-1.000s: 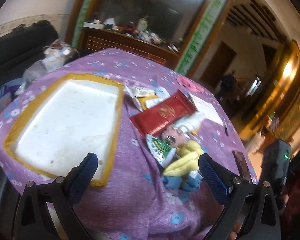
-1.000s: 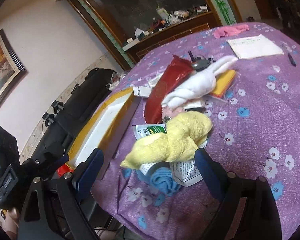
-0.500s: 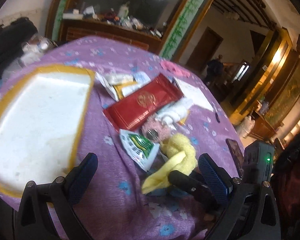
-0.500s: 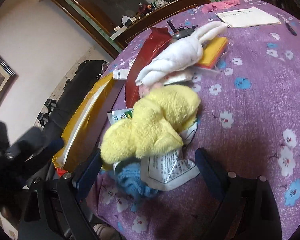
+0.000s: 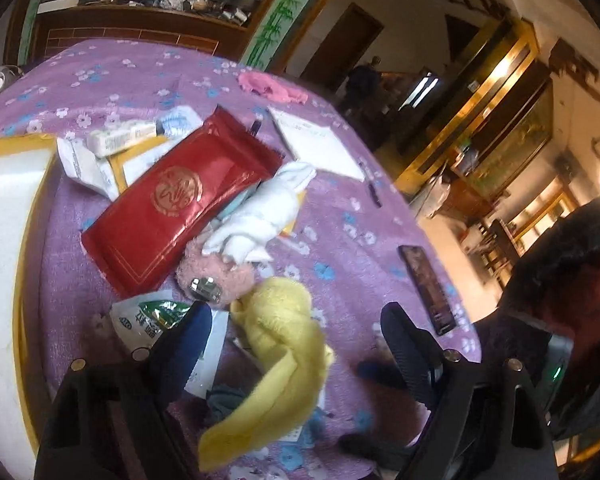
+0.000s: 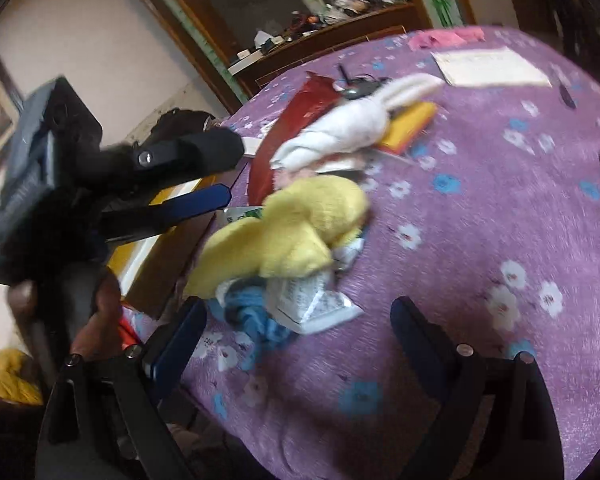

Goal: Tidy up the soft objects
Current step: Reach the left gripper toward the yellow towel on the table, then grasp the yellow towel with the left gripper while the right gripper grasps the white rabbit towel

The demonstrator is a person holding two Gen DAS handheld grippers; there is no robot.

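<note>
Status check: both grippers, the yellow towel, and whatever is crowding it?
Left gripper closing around yellow towel, pads not touching. Right gripper open, empty. Towel lies atop blue cloth and white packets, pink plush beside it.

Yellow towel (image 5: 284,344), purple floral cloth (image 5: 356,240).

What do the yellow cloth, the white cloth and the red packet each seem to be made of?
Yellow cloth: fluffy terry or fleece fabric, by its matte nap and limp folds. White cloth: similar soft towelling, twisted. Red packet: probably glossy plastic or foil, by its sheen and gold print.
</note>
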